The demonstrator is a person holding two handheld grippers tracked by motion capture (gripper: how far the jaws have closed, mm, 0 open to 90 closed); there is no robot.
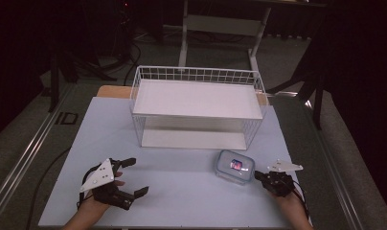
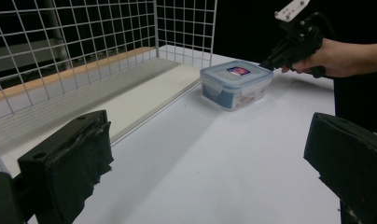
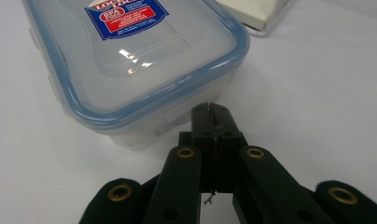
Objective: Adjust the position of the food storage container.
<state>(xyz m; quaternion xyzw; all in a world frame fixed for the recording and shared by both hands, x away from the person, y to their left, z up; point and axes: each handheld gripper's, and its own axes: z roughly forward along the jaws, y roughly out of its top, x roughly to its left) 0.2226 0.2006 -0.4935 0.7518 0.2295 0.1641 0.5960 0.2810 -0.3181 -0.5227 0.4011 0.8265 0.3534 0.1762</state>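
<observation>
dim room, dark walls. grey floor [image 1: 297,57] beyond table. white-framed desk legs [image 1: 220,28] at back. black stand legs [image 1: 62,72] at left, another black stand [image 1: 316,91] at right. cables [image 1: 129,52] on floor at rear left. pale table top [image 1: 182,191] lit from above.

Dim lab or recording studio, not a home. Pale work table [image 1: 182,191] set on grey carpet, with metal floor rails [image 1: 33,139] alongside. Beyond the fingertips, black curtains [image 1: 354,72] all round, dark stand legs [image 1: 62,72], loose cables [image 1: 129,52] and the white frame of another bench [image 1: 220,24].
</observation>
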